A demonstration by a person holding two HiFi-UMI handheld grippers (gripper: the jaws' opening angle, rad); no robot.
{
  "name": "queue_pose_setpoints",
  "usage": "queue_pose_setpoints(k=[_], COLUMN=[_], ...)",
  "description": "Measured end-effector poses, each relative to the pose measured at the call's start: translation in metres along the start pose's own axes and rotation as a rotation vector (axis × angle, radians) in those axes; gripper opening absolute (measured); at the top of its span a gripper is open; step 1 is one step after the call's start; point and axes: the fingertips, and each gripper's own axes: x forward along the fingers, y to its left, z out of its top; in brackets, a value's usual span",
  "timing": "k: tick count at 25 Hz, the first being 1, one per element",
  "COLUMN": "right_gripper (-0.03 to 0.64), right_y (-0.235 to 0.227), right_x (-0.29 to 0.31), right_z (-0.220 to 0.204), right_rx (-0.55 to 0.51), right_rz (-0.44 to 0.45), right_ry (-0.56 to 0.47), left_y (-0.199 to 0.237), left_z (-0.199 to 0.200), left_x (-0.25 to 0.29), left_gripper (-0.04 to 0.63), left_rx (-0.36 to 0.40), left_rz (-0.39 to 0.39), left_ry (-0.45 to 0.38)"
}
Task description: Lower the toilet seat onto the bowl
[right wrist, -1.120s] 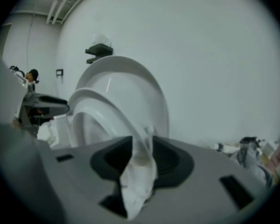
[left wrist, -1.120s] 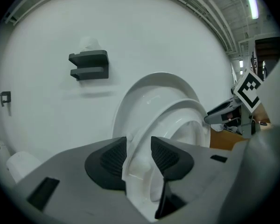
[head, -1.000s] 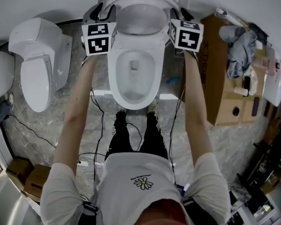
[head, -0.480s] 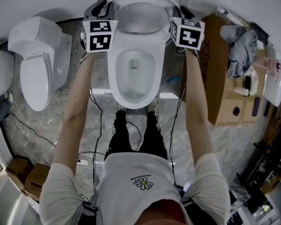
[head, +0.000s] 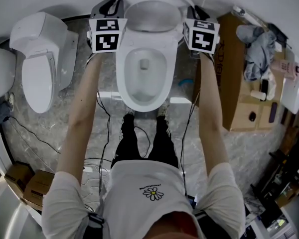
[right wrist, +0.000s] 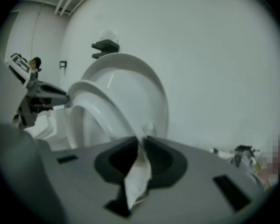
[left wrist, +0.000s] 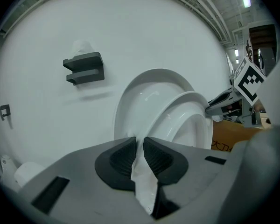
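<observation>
- As the left gripper (left wrist: 138, 143) is viewed along its own jaws, its dark ribbed pads (left wrist: 119, 157) are seen clenched on the left edge of the toilet seat (left wrist: 189, 113). These jaws have just been closing, and the white rim is pinched between them.
- The right gripper (right wrist: 142, 143) is clamped in the same way on the right edge of the seat, whose rim runs down between its pads. These jaws have also just been closing.
- The seat is held raised by both grippers. It is tilted a little away from the lid (left wrist: 140, 94), which stands upright behind it at the far side, against the white wall (left wrist: 144, 27).
- The bowl (head: 120, 71) is left uncovered below the seat, which is not yet lowered onto it.
- One marker cube (head: 108, 34) is carried at the left of the bowl's far end, and a second cube (head: 204, 35) at its right.
- A dark bracket (left wrist: 84, 68) is mounted on the wall to the left of the lid.
- A second white toilet (head: 40, 68) is placed on the floor (head: 249, 148) at the left, well apart from the bowl.
- A cardboard box (head: 239, 88) is set at the right, with a grey cloth (head: 256, 49) lying on top of it.
- Cables (head: 102, 128) are laid across the marbled floor on the near side of the bowl, beside the person's legs.
</observation>
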Motion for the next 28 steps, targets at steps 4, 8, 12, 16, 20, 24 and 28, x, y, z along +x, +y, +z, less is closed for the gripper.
queue_pose_setpoints(k=[4, 8, 12, 16, 20, 24, 28], right_gripper=[0.077, 0.080, 0.080, 0.080, 0.081, 0.087, 0.092], right_y=[0.004, 0.010, 0.017, 0.025, 0.035, 0.041, 0.053], right_x=[-0.014, -0.029, -0.046, -0.072, -0.094, -0.112, -0.131], right_z=[-0.008, -0.017, -0.022, -0.042, -0.063, -0.083, -0.102], right_rx=[0.020, 0.047, 0.034, 0.012, -0.002, -0.003, -0.039], right_rz=[0.000, 0.007, 0.005, -0.012, 0.010, 0.038, 0.065], right_ry=[-0.010, -0.029, -0.045, -0.042, -0.031, -0.043, -0.060], left_y=[-0.006, -0.011, -0.015, -0.031, -0.045, -0.057, -0.067], left_z=[-0.004, -0.011, -0.014, -0.028, -0.045, -0.059, -0.078], left_x=[-0.015, -0.031, -0.050, -0.079, -0.105, -0.125, -0.148], left_gripper=[0.069, 0.069, 0.071, 0.072, 0.073, 0.081, 0.081], left_rx=[-0.004, -0.003, 0.011, 0.033, 0.033, 0.010, 0.012], left_rz=[-0.015, -0.031, -0.045, -0.063, -0.059, -0.083, -0.053], left_ry=[-0.005, -0.015, -0.036, -0.031, -0.037, -0.039, -0.020])
